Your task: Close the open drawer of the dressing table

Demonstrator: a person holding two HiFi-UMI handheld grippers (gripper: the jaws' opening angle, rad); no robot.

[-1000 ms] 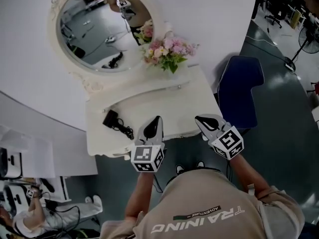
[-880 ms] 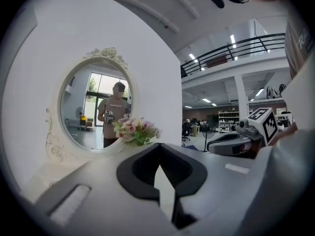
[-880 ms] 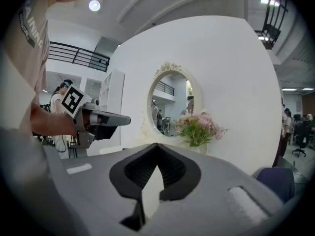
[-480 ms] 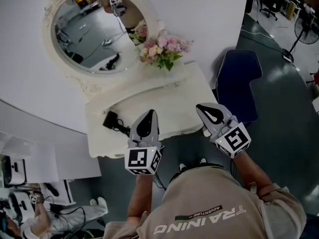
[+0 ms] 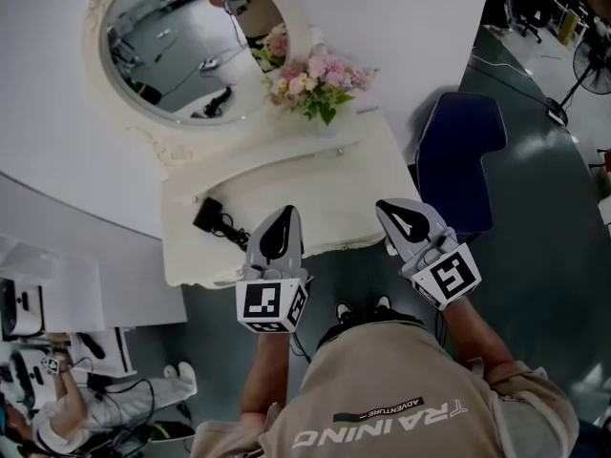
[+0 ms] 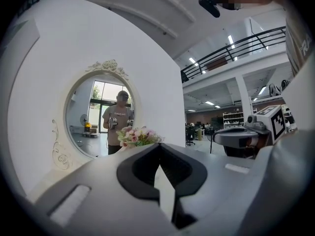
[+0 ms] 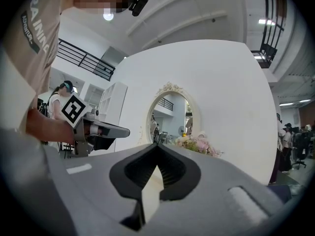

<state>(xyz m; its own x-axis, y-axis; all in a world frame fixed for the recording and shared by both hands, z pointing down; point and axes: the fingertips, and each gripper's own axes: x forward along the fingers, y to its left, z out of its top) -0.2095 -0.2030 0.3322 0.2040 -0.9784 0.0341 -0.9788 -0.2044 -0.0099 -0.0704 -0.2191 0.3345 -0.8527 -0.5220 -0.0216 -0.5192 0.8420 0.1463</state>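
The dressing table (image 5: 315, 194) sits straight ahead of me, white, backed against the curved white wall (image 5: 410, 27). I cannot pick out its drawer for certain: only a small handle (image 5: 339, 151) shows on the raised back tier. A black adapter with its cable (image 5: 215, 220) lies on the table, and a pink bouquet (image 5: 315, 84) stands beside the oval mirror (image 5: 186, 51). A dark blue chair (image 5: 458, 160) stands just right of the table on the grey floor (image 5: 544, 237). My left gripper (image 5: 287, 215) hangs over the table's front edge near the cable, and my right gripper (image 5: 384, 208) is at its front right corner. Both pairs of fingers are pressed together at the tips, holding nothing.
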